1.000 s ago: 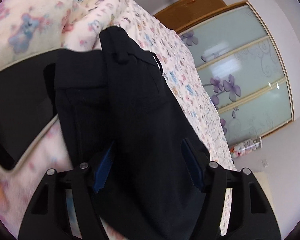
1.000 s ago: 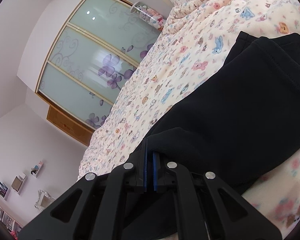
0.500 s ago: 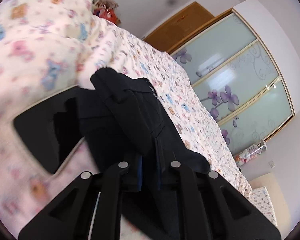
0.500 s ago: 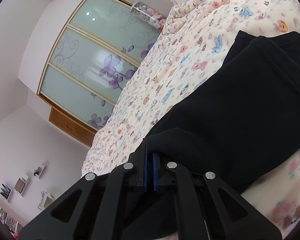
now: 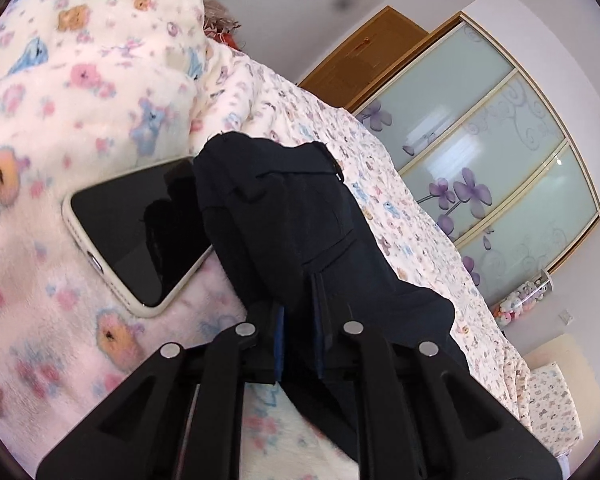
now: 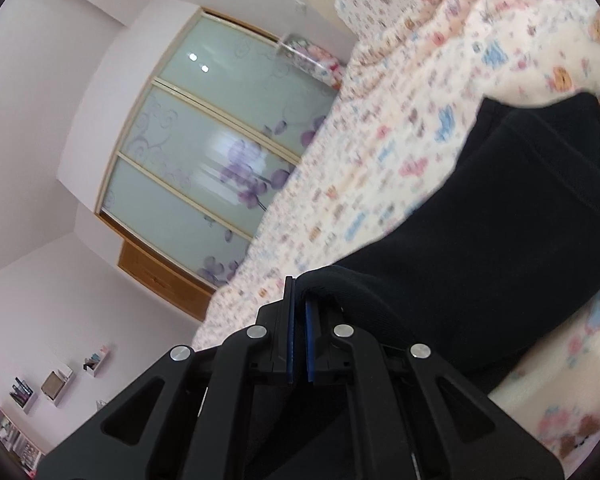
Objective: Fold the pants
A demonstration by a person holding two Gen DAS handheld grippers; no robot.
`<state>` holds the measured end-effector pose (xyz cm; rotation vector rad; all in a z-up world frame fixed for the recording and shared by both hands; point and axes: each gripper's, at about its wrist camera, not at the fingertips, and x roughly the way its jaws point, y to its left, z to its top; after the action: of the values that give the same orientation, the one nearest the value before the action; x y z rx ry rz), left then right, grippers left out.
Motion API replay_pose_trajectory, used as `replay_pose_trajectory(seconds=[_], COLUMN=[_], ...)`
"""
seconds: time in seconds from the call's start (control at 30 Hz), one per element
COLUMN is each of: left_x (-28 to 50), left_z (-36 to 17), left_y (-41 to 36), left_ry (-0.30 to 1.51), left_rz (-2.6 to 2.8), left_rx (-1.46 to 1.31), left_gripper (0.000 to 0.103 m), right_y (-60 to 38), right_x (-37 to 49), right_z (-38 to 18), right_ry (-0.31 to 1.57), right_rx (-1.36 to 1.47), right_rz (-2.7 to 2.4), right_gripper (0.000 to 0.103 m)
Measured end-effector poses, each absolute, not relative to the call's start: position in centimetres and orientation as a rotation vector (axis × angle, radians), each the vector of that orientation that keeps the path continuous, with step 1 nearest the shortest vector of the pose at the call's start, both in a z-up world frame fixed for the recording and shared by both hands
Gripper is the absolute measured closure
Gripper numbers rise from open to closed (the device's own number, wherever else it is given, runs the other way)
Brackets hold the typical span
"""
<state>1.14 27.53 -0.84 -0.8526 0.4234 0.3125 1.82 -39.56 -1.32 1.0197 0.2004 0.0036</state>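
Note:
The black pants (image 5: 292, 216) lie on a bed with a pastel bear-print cover (image 5: 80, 92). In the left wrist view my left gripper (image 5: 300, 312) is shut on a fold of the pants near the waistband, whose belt loops show ahead of the fingers. In the right wrist view my right gripper (image 6: 299, 312) is shut on another edge of the pants (image 6: 500, 220), and the dark cloth runs up to the right across the cover (image 6: 400, 128).
A smartphone (image 5: 140, 232) with a pale case lies screen up on the cover, left of the pants and partly under them. A wardrobe with frosted floral glass doors (image 5: 500, 168) stands beyond the bed. Stuffed toys (image 5: 520, 300) sit by the wall.
My left gripper closed from open onto the pants' fold and drew back, so the phone shows more fully. My right gripper stayed shut on the pants and swung, blurring its view.

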Motion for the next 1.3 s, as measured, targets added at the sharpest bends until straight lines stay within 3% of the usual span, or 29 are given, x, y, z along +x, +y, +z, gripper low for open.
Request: replay_pose_trajectory(seconds=[0.2,0.43,0.5,0.6,0.67,0.73,0.8,0.87,0.97,1.13,1.3], left_x=[1.7,1.9,1.4,-0.2,-1.4,-2.6,-3.3,-3.0,-1.0,2.9,4.3], left_z=[-1.5,-2.3,-1.8,0.1,1.7,3.1,3.8,4.2,3.8,1.4,-0.6], left_y=[27.2,27.7,27.4,25.9,24.0,21.1,18.5,15.7,13.0,12.5,13.9], left_ry=[0.477,0.484,0.462,0.375,0.290,0.200,0.140,0.118,0.199,0.413,0.532], left_rz=[0.331,0.335,0.332,0.397,0.398,0.356,0.281,0.147,-0.013,-0.090,-0.072], left_rx=[-0.829,-0.870,-0.875,-0.801,-0.718,-0.609,-0.539,-0.461,-0.387,-0.432,-0.517], left_gripper=[0.085,0.080,0.058,0.036,0.032,0.025,0.009,0.004,0.002,0.002,0.002], right_y=[-39.2,-40.1,-40.3,-40.7,-41.2,-41.5,-42.3,-43.7,-46.0,-48.1,-49.3], right_x=[0.1,1.3,1.5,1.3,0.8,-0.2,-1.1,-2.6,-4.0,-4.6,-5.1], right_z=[-0.6,-5.8,-5.3,-5.2,-5.3,-4.8,-4.0,-2.7,-1.3,-2.2,-0.9], right_ry=[0.132,0.416,0.447,0.494,0.514,0.521,0.490,0.435,0.390,0.473,0.510], right_rx=[0.960,1.119,1.100,1.142,1.202,1.241,1.258,1.252,1.239,1.264,1.035], right_rz=[-0.049,-0.208,-0.187,-0.157,-0.122,-0.089,-0.081,-0.102,-0.168,-0.214,-0.426], right_gripper=[0.099,0.099,0.096,0.087,0.074,0.069,0.061,0.057,0.057,0.057,0.057])
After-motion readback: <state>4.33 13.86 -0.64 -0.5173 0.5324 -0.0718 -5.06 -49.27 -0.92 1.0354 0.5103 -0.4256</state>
